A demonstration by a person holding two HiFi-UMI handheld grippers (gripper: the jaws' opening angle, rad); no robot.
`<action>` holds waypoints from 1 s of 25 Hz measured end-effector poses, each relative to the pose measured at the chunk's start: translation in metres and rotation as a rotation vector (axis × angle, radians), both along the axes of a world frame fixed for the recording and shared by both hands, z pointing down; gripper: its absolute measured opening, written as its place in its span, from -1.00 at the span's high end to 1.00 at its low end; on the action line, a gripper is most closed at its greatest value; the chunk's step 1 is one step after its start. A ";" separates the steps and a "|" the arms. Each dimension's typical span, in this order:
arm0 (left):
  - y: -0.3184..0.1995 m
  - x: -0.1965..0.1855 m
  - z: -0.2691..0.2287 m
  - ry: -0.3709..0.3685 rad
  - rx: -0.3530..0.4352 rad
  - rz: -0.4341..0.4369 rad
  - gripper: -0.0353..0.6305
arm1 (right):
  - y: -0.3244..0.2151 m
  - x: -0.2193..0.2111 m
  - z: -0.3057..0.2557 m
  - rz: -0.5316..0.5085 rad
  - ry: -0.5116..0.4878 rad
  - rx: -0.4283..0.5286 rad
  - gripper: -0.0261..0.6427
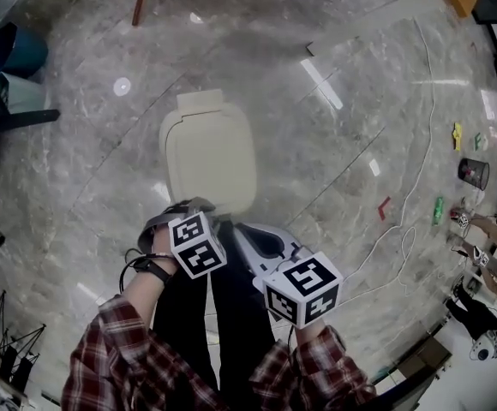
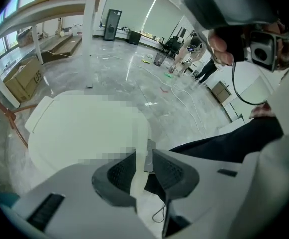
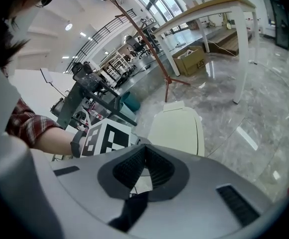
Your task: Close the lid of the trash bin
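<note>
A cream trash bin (image 1: 210, 157) stands in the middle of a grey marble floor (image 1: 343, 50), seen from above. Its lid (image 1: 207, 144) lies flat and closed over the top. The hinge tab is at the far side, away from the person.

The person stands just behind the bin, with red plaid sleeves (image 1: 111, 349) and a claw in each hand.

The left gripper (image 1: 188, 211) hovers at the near edge of the lid. From above, I cannot tell whether it touches it. In the left gripper view (image 2: 143, 156) its two ribbed pads (image 2: 122, 171) stand a narrow gap apart and hold nothing. Only the lid's near edge and the floor show through the gap.

The right gripper (image 1: 261, 245) is held near the person's body, beside the left one and short of the bin. In the right gripper view (image 3: 143, 151) its pad tips meet, pinched together on nothing. The bin sits beyond them, apart from them.

A white cable (image 1: 420, 144) trails across the floor toward the right edge. A wooden table (image 3: 219, 6) stands beyond the bin.
</note>
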State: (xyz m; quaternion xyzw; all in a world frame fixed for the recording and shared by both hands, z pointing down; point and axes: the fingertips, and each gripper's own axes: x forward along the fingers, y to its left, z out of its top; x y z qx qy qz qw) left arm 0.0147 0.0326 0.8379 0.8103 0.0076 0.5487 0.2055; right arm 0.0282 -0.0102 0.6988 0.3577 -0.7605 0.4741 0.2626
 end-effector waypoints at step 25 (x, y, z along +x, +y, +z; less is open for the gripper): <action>-0.015 0.013 -0.015 0.102 -0.097 -0.160 0.56 | -0.001 0.011 -0.006 0.021 0.013 -0.008 0.89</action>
